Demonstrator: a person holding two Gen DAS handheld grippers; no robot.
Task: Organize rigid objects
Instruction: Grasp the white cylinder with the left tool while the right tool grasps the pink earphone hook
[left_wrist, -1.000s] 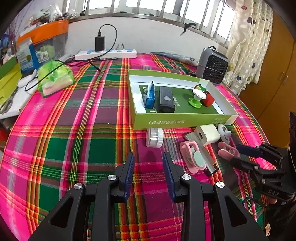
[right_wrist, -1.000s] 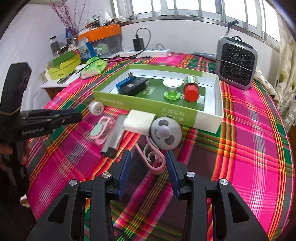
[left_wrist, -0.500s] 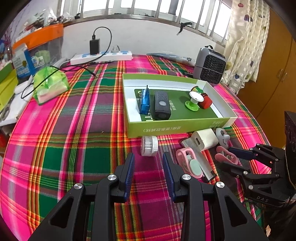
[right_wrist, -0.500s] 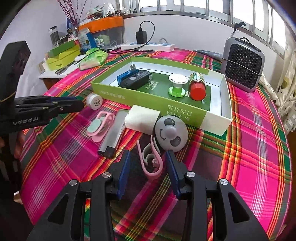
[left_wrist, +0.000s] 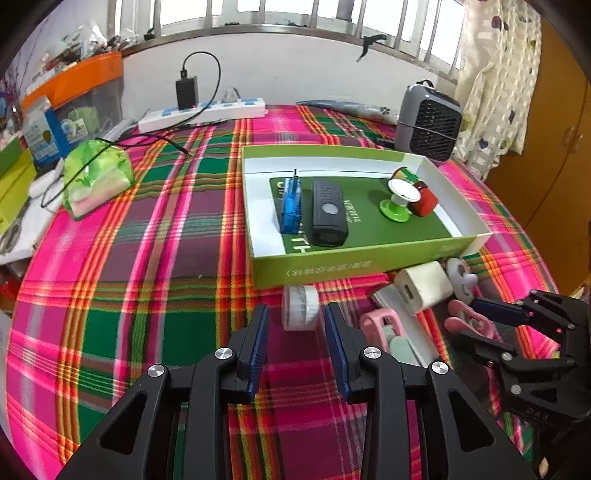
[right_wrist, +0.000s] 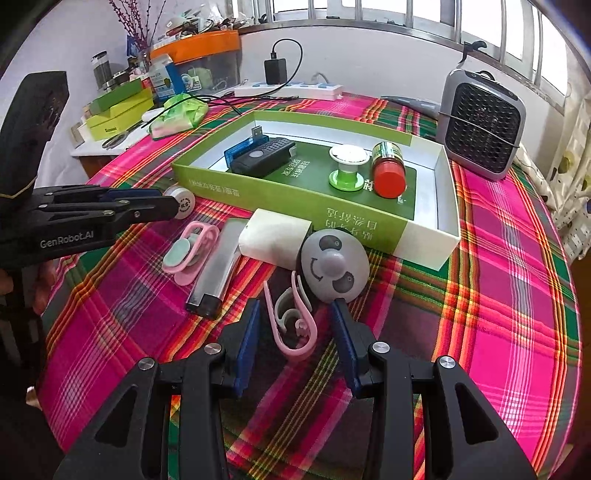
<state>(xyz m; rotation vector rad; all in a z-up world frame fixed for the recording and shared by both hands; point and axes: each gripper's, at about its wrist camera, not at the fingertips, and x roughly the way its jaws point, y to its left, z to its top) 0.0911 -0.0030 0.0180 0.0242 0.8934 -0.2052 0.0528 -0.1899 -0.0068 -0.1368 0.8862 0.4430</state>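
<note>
My left gripper has its jaws open, with the white round jar just ahead at twelve o'clock. My right gripper has open jaws straddling the pink clip on the table, with the green box beyond at twelve.

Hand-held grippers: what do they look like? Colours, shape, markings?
Both are matte black frames with triangular cut-outs, silver screw heads and ribbed blue finger pads. The left hand-held gripper carries white "GenRobot.AI" lettering on its side; the right hand-held gripper looks alike. No cables visible.
</note>
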